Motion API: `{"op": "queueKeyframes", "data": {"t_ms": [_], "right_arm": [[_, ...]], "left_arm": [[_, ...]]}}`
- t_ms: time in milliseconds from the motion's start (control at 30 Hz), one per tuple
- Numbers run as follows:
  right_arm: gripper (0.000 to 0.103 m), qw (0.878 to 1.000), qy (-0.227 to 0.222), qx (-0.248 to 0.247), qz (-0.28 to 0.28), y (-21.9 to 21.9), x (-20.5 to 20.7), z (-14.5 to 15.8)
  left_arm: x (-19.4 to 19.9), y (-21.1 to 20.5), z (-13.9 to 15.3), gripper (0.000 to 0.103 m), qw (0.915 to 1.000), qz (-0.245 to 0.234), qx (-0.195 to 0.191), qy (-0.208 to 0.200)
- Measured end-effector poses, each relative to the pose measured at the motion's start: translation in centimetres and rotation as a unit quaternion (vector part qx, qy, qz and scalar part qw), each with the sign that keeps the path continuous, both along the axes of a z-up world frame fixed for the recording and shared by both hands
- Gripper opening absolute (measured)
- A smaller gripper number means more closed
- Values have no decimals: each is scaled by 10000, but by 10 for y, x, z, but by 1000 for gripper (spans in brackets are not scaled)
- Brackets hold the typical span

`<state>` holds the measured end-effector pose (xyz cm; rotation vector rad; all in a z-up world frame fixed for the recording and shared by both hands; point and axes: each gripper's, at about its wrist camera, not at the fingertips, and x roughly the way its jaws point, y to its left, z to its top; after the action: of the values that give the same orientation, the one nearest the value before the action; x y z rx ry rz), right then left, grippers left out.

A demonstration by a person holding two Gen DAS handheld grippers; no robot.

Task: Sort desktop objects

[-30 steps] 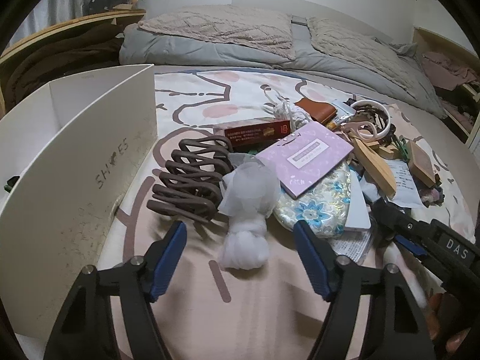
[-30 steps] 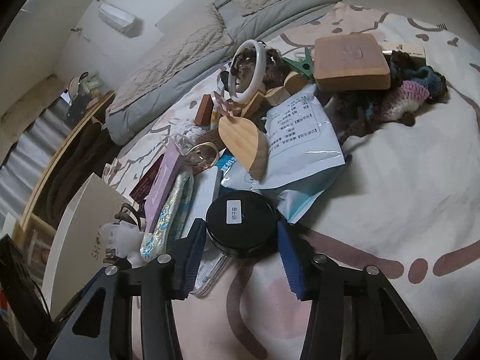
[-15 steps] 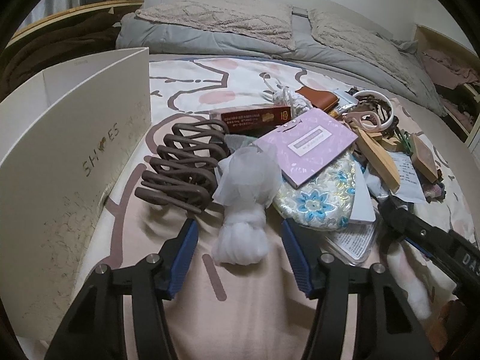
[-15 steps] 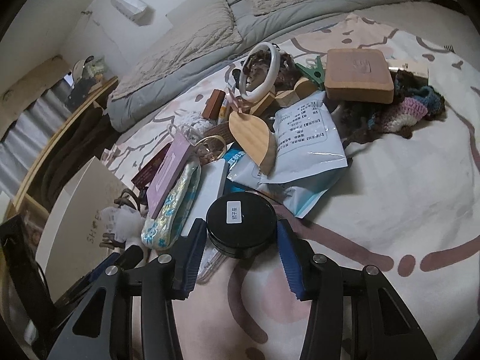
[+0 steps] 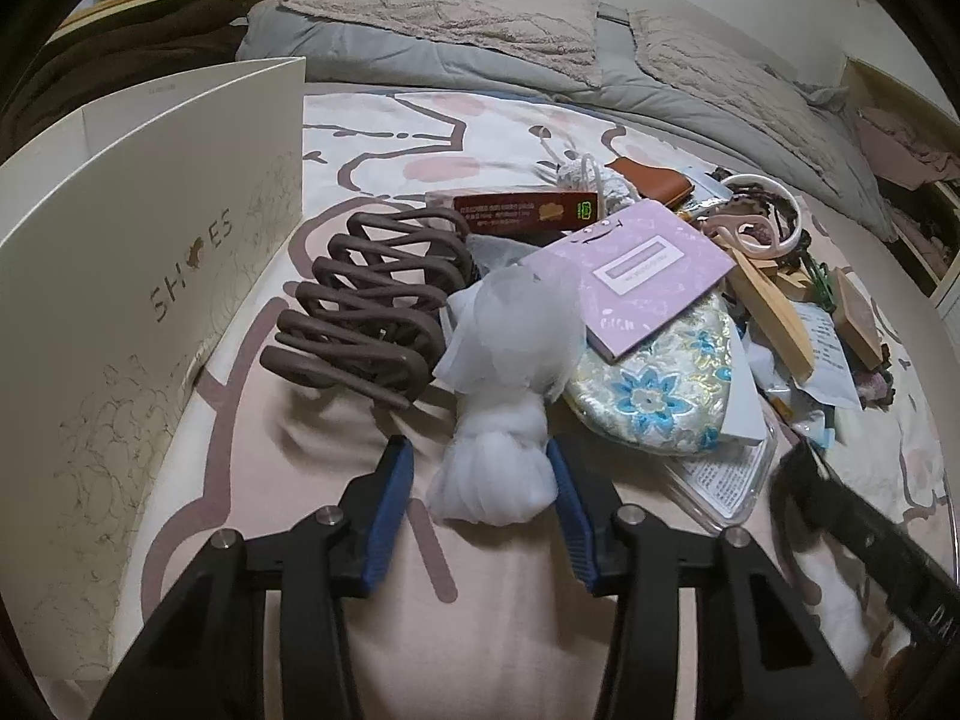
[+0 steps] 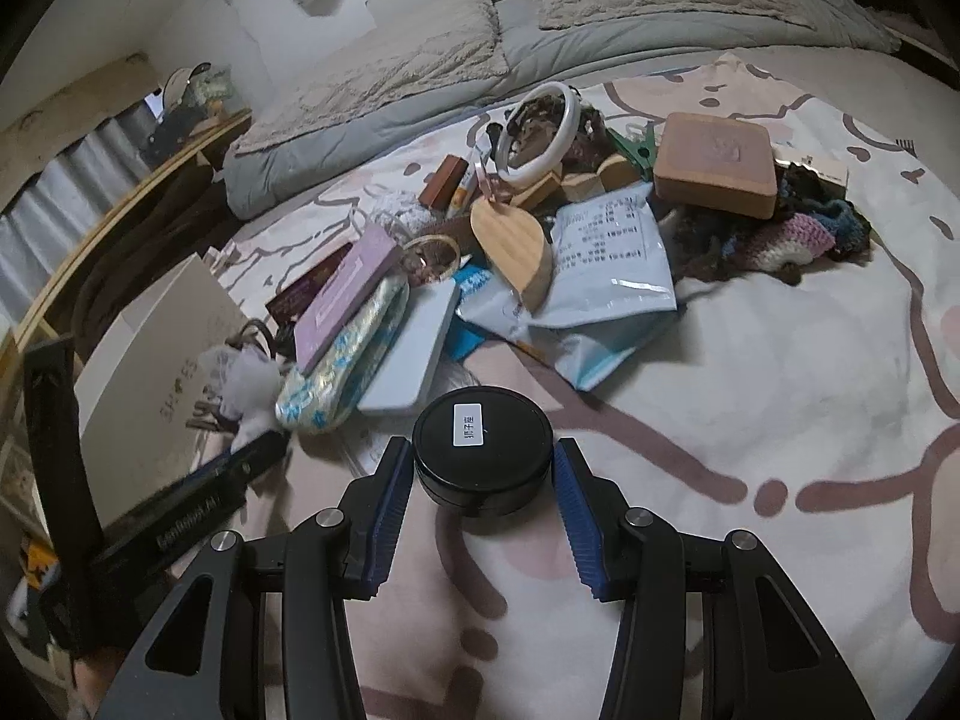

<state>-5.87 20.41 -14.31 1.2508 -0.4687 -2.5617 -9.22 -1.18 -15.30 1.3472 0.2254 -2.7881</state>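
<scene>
A heap of small objects lies on a patterned bedspread. In the left wrist view, my left gripper (image 5: 480, 474) has its blue pads on either side of a white gauzy pouch (image 5: 501, 414); the right pad touches it, the left pad stands slightly off. A brown hair claw (image 5: 372, 306) lies just left of the pouch. In the right wrist view, my right gripper (image 6: 483, 480) is shut on a round black tin (image 6: 482, 450) with a white label. It holds the tin just in front of the heap.
A white shoe box (image 5: 120, 276) stands at the left. The heap holds a purple booklet (image 5: 642, 276), a floral pouch (image 5: 654, 384), a red box (image 5: 528, 210), a wooden leaf (image 6: 516, 252), a brown case (image 6: 711, 162), a white ring (image 6: 540, 132). Pillows lie behind.
My left gripper has moved forward and narrowed around the white pouch. My right gripper has drawn the black tin back, away from the heap.
</scene>
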Motion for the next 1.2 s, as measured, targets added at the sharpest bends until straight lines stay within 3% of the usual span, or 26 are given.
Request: {"op": "queueKeyframes", "data": {"t_ms": [267,767,1200], "right_arm": [[49,9997,4,205,104,1,14,1],[49,9984,109,524,177,7,43,-4],[49,9961,326,800,188,0,47,-6]], "left_arm": [[-1,1,-1,34,10000,-43,15,-29],[13,13,7,32,9996,-203,-184,-44],[47,20,15,32,9990,-444,-84,-3]]}}
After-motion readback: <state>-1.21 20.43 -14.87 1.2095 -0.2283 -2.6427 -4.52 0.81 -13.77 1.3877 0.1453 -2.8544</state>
